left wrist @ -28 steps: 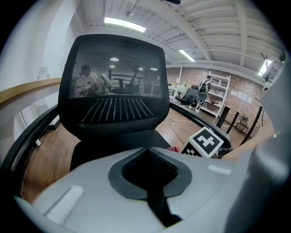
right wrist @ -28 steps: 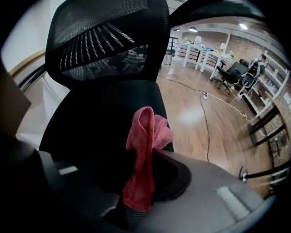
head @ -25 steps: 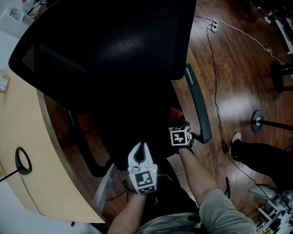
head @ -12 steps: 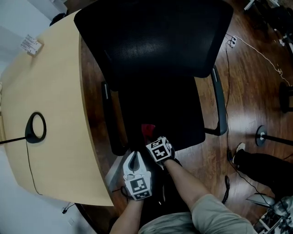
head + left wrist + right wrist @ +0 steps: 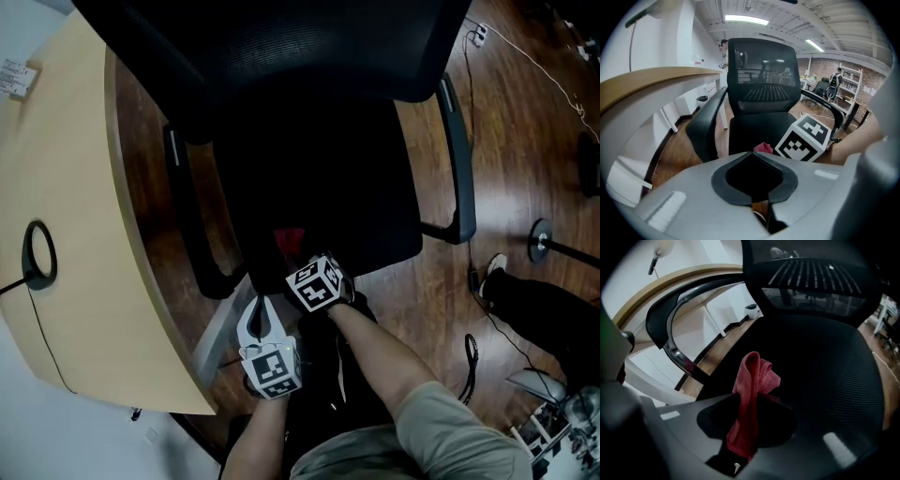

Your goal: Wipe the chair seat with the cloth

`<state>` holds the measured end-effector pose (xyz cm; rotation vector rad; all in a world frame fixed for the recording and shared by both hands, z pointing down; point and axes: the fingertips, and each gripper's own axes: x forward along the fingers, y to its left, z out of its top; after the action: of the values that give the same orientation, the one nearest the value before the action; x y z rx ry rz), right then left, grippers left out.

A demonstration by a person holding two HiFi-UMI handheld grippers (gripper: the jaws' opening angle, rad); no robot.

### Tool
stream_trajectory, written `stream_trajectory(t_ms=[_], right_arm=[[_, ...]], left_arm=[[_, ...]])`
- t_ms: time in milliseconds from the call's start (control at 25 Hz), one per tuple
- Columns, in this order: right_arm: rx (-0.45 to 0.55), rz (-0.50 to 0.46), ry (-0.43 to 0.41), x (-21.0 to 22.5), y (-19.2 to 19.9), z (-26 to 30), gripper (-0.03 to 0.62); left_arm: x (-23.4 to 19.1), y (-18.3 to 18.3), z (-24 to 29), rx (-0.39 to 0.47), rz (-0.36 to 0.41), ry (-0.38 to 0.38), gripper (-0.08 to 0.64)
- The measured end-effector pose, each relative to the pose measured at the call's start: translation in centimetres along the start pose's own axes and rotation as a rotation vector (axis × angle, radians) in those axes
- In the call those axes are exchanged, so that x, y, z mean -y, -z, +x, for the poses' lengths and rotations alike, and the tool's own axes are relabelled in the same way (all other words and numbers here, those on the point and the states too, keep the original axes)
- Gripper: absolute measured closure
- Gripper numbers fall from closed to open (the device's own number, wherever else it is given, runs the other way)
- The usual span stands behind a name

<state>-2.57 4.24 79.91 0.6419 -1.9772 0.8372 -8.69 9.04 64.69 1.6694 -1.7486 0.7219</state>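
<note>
The black mesh chair seat (image 5: 323, 178) fills the middle of the head view, under the backrest (image 5: 281, 47). A red cloth (image 5: 289, 239) lies against the seat's front left part. My right gripper (image 5: 302, 261) is shut on it. In the right gripper view the cloth (image 5: 752, 380) stands bunched up between the jaws of the right gripper (image 5: 749, 401), above the seat (image 5: 825, 362). My left gripper (image 5: 262, 307) hangs shut and empty just in front of the seat's front left corner. The left gripper view shows the left gripper (image 5: 752, 154) with the cloth (image 5: 763, 147) beyond its joined tips.
A curved light wooden desk (image 5: 75, 169) runs close along the chair's left, with a black ring and cable (image 5: 37, 253) on it. Armrests (image 5: 459, 159) (image 5: 187, 216) flank the seat. Cables (image 5: 525, 56), a stand base (image 5: 542, 239) and someone's shoe (image 5: 489, 277) are on the wooden floor at right.
My right gripper has carried the red cloth from the seat's right front, near the right armrest, across to its left front. The head view has swung, and the left gripper stayed shut.
</note>
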Motion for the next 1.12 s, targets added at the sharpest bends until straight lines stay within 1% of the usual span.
stream_trajectory(t_ms=[160, 280, 360, 480, 600, 720, 800, 840, 880, 960, 1040, 1120], right_arm=[[0.02, 0.103, 0.143, 9.2, 2.0, -4.0, 0.496], [0.029, 0.18, 0.252, 16.0, 4.4, -7.3, 0.496], [0.03, 0.215, 0.318, 19.6, 6.2, -9.5, 0.495], [0.034, 0.24, 0.399, 23.4, 8.5, -11.9, 0.495], [0.04, 0.268, 0.455, 25.2, 10.0, -13.3, 0.495], [0.046, 0.304, 0.484, 25.8, 10.6, -13.7, 0.495], [0.055, 0.307, 0.488, 25.5, 10.3, -13.7, 0.497], [0.066, 0.306, 0.475, 24.8, 9.8, -13.6, 0.497], [0.081, 0.3, 0.449, 23.6, 9.0, -13.4, 0.497], [0.112, 0.258, 0.368, 20.0, 7.0, -12.5, 0.497], [0.129, 0.198, 0.272, 15.1, 4.9, -11.1, 0.495], [0.124, 0.145, 0.174, 9.6, 3.2, -9.3, 0.495]], left_arm=[[5.9, -1.0, 1.8, 0.01, 0.064, 0.102, 0.555], [10.9, -2.3, 3.2, 0.031, 0.108, 0.189, 0.555], [14.3, -3.0, 4.0, 0.051, 0.13, 0.249, 0.555], [18.7, -3.0, 4.8, 0.068, 0.151, 0.319, 0.555], [21.1, -1.9, 5.1, 0.052, 0.165, 0.356, 0.555], [21.3, -0.9, 5.1, 0.034, 0.159, 0.347, 0.555], [20.2, -0.7, 4.8, 0.029, 0.144, 0.32, 0.555], [19.3, -0.7, 4.6, 0.03, 0.133, 0.3, 0.555], [18.2, -0.9, 4.2, 0.033, 0.121, 0.278, 0.555], [15.4, -1.2, 3.3, 0.038, 0.097, 0.222, 0.555], [12.3, -1.3, 2.2, 0.039, 0.078, 0.162, 0.555], [9.1, -1.4, 1.1, 0.038, 0.062, 0.105, 0.555]])
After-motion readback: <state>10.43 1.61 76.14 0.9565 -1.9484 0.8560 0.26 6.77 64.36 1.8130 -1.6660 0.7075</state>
